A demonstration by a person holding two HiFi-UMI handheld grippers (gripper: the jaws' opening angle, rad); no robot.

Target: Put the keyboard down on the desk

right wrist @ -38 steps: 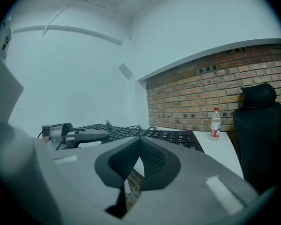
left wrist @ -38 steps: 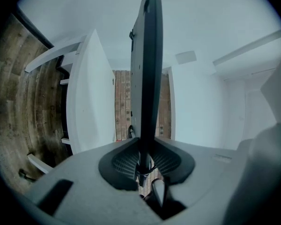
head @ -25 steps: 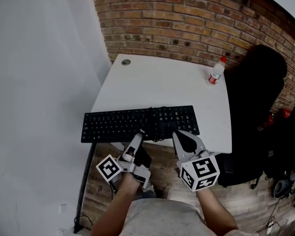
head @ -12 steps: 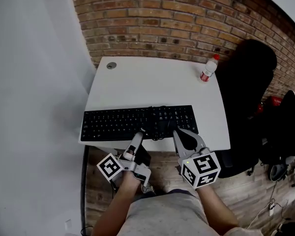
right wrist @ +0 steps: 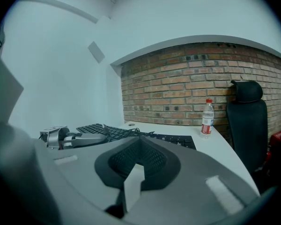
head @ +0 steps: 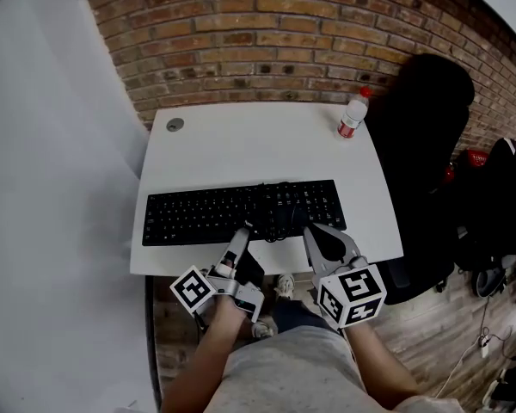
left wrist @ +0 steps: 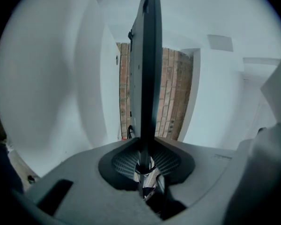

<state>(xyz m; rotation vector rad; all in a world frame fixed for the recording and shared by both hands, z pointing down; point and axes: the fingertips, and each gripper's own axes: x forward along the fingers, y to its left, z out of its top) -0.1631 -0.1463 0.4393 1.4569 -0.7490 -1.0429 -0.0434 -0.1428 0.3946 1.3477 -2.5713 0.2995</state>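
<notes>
left tongs (head: 243,231) clamped on keyboard (head: 206,216) front edge, near bench (head: 267,140) front edge; right tongs (head: 313,231) closed, empty; keyboard-bench contact unclear.

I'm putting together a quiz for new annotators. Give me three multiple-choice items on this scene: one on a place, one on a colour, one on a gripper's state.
1. Where on the desk does the bottle stand?
A. near left corner
B. far right corner
C. centre

2. What colour is the keyboard?
A. black
B. white
C. red

3. What is the left gripper doing?
A. hanging open
B. gripping the bottle
C. clamping the keyboard's near edge

Answers:
1 B: the head view shows it at the back right corner.
2 A: its keys and body are black.
3 C: the left gripper view shows the keyboard edge-on between closed jaws.
</notes>
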